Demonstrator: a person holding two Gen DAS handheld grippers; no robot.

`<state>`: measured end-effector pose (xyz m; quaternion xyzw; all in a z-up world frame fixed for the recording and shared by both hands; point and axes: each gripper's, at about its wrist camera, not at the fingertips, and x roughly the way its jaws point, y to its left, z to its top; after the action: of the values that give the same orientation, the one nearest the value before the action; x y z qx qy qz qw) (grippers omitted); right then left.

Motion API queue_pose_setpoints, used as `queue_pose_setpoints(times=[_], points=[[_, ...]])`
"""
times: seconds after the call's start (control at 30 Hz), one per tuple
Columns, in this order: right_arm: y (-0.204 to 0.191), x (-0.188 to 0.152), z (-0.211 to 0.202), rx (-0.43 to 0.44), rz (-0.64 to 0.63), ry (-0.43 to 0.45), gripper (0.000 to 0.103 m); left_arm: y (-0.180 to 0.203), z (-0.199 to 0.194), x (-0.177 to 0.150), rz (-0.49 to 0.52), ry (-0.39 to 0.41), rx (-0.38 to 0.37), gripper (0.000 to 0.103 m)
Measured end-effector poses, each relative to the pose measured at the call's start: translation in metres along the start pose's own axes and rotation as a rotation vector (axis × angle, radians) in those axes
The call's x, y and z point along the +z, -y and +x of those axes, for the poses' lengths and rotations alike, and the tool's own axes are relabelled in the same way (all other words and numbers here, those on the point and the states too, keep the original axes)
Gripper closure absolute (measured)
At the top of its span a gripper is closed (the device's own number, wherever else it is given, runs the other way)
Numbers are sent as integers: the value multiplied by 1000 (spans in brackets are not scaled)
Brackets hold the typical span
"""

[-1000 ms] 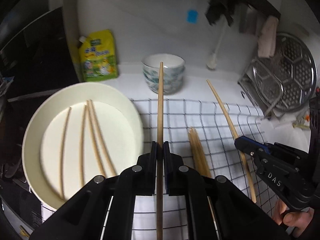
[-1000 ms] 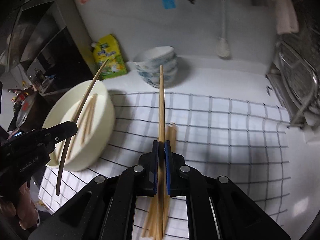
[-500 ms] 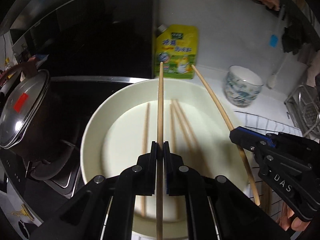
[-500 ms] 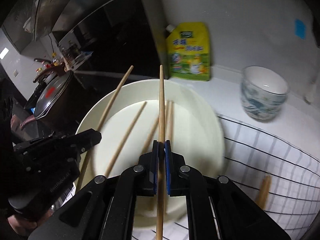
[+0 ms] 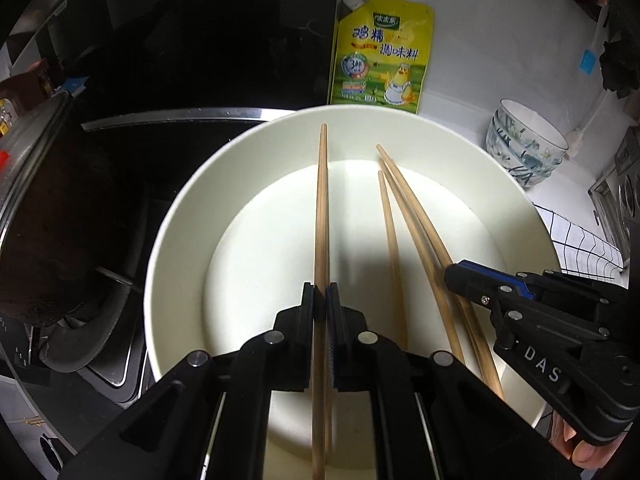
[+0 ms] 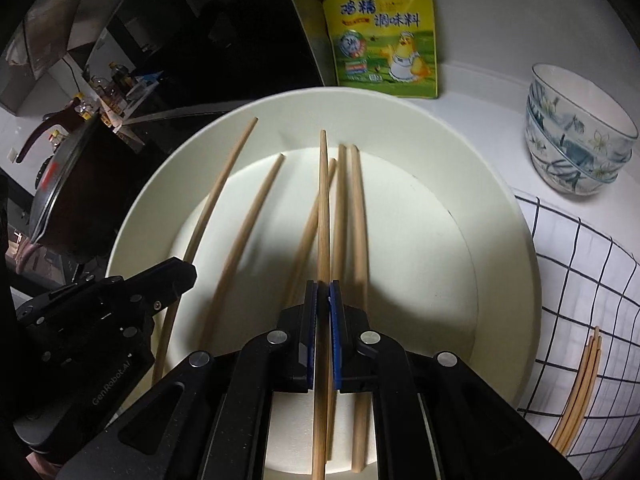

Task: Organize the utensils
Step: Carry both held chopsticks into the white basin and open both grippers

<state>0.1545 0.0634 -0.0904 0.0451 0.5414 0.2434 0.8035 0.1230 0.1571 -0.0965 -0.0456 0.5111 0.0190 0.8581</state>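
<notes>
The left gripper [image 5: 321,300], matte black plastic with round metal screws, is pinched narrow on one smooth, round wooden chopstick [image 5: 321,216] that runs straight forward over the big bowl [image 5: 176,216]. The right gripper [image 6: 322,300], black with blue pads on the inner faces, is likewise closed on its own chopstick [image 6: 323,208], tip over the bowl's far side. White letters "DAS" show on the right gripper's side in the left view; "GenRobot.AI" is printed on the left gripper's body in the right view.

The bowl is wide, round, cream-white and matte, with a flat floor and sloping wall. Several loose chopsticks [image 6: 240,240] lie lengthwise on its floor, thin pale wood, slightly tapered.

Beyond the bowl, at the worktop's back edge, a glossy yellow pouch [image 6: 380,28] leans against the wall, with a spout, Chinese characters, a cartoon chick and "3" in a blue circle. Toward the right back corner stand stacked white bowls [image 6: 576,136] with blue-green flower patterns. A white cloth [image 6: 568,280] with a thin black grid lies right of the big bowl, with a few more chopsticks [image 6: 580,384] on it.
</notes>
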Motion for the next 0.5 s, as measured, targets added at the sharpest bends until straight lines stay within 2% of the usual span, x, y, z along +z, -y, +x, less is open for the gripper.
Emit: queue_pose_setpoints(times=[0.1, 0.17, 0.23, 0.3, 0.33, 0.37, 0.5], points=[[2, -1, -1, -4, 11, -2, 97, -3, 4, 1, -17, -23, -11, 95], [2, -1, -6, -14, 11, 14, 90, -5, 4, 0, -23, -30, -10, 94], [1, -2, -12, -25, 7, 32, 86, -7, 2, -1, -28, -29, -5, 85], [1, -2, -15, -20, 8, 39, 84, -9, -2, -2, -37, -22, 3, 61], [1, -3, -17, -16, 8, 42, 82, -10, -6, -3, -42, -9, 8, 56], [1, -2, -18, -17, 6, 43, 81, -10, -9, -3, -43, 0, 11, 52], [-1, -9, -25, -9, 6, 49, 81, -11, -20, -5, -51, 13, 13, 52]])
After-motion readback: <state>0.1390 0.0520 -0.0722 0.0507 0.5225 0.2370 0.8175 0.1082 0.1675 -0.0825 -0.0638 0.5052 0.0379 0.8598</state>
